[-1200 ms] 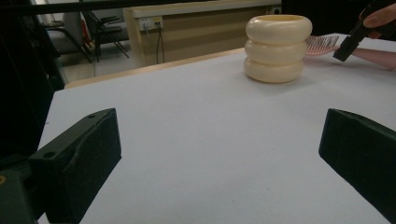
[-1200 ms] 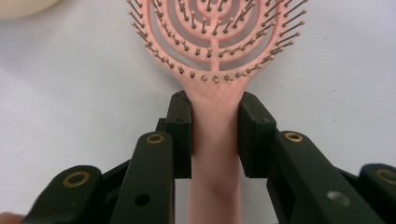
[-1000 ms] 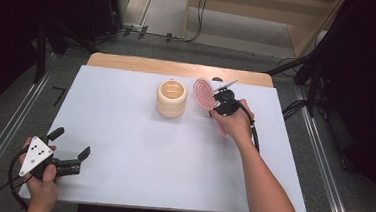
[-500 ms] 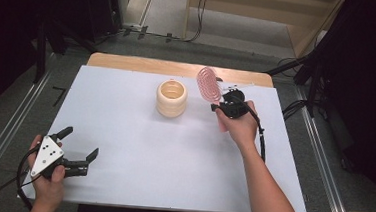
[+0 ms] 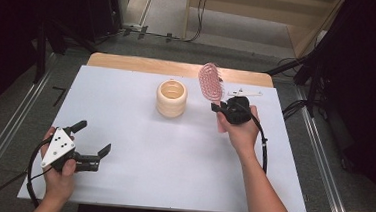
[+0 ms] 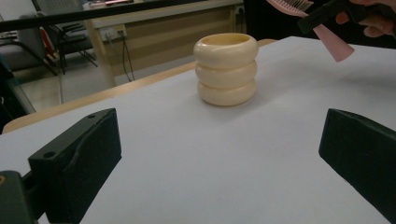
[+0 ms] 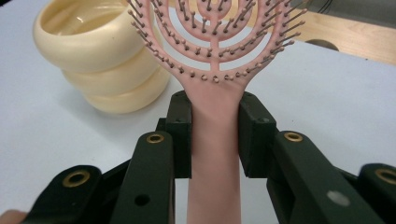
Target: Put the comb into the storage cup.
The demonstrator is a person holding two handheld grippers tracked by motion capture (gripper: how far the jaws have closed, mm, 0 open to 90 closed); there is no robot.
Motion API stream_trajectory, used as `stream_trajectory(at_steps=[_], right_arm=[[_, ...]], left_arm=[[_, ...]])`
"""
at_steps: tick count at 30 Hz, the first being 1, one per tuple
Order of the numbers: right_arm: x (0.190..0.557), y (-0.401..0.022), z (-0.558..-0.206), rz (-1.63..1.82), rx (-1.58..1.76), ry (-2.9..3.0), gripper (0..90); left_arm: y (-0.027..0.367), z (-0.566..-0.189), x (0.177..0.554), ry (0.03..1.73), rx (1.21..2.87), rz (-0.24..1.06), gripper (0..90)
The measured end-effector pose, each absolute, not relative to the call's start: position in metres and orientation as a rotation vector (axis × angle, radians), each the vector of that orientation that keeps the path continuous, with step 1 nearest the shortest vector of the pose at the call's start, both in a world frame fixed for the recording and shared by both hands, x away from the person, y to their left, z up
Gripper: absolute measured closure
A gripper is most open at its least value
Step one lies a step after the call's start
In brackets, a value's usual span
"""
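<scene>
Near the front left corner of the desk (image 5: 135,182), the left gripper (image 5: 92,152) is hovering with its jaws standing wide apart and nothing between them. It is pointing toward the cream ringed holder (image 5: 171,99), which is standing upright a little behind the middle of the desk.

Farther back, toward the right side, the right gripper (image 5: 226,108) is clamping the handle of the pink hairbrush (image 5: 211,82); in the right gripper view the jaws are pressing on the handle (image 7: 215,135) from both sides. The brush is lifted above the desk, head up, just to the right of the holder and apart from it.

The step in hand seems to be carrying the brush to the holder. The next move is probably calling for turning the handle downward and aligning it over the holder's opening.

The desk is covered with a plain white sheet, with a wooden strip (image 5: 178,68) showing at the far edge. Behind it, a grey floor with cables (image 5: 197,16) and dark furniture are showing.
</scene>
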State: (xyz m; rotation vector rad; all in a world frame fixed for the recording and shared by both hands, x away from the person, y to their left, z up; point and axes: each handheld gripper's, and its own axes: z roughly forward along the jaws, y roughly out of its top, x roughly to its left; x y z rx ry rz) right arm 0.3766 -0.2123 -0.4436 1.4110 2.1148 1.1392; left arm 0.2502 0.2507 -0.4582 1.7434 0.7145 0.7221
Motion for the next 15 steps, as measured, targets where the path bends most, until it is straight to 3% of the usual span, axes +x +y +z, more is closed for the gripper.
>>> stream_trajectory(at_steps=[15], right_arm=[[0.35,-0.22,-0.442,1.262,1.308,2.04,68.2]], left_arm=[[0.208,-0.427,0.273,0.646,1.701,0.7,0.0]])
